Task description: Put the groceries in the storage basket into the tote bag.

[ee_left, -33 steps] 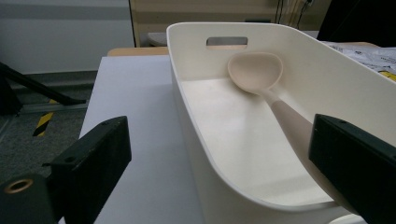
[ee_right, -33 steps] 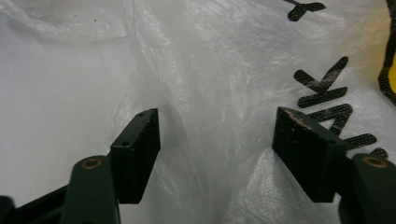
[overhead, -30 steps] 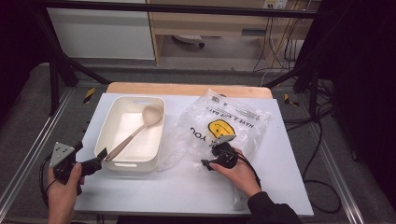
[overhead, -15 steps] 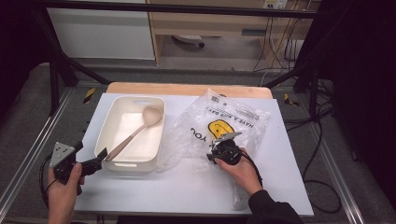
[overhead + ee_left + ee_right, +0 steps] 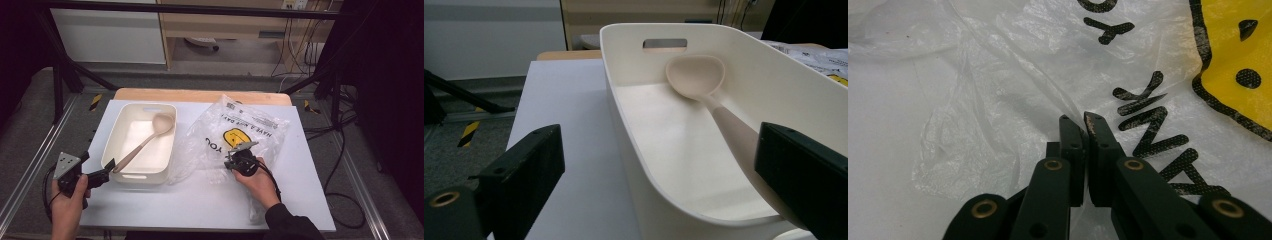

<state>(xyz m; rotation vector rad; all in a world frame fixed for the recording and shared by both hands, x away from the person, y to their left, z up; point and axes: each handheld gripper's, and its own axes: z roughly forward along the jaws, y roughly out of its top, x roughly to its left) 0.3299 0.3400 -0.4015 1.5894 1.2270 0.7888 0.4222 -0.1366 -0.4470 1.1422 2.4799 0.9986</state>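
A cream tub [image 5: 111, 135] stands on the left of the white table. In it a beige spoon [image 5: 150, 139] leans, bowl at the far end and handle over the near left rim. My left gripper [image 5: 106, 170] is open at that near corner. In the left gripper view its jaws stand wide apart around the tub [image 5: 616, 75], the right jaw just in front of the handle of the spoon [image 5: 696, 75]. A clear plastic bag [image 5: 255, 122] with a yellow face print lies right of the tub. My right gripper [image 5: 228, 164] is shut on a fold of this bag [image 5: 998, 60], tips [image 5: 1082, 119] together.
The white table top [image 5: 200, 205] has bare room along its front edge. A wooden strip [image 5: 200, 95] runs along the far edge. Metal frame rails and cables lie on the floor at both sides.
My right gripper has moved a little forward over the bag toward its yellow print. The left gripper, tub and spoon have stayed where they were.
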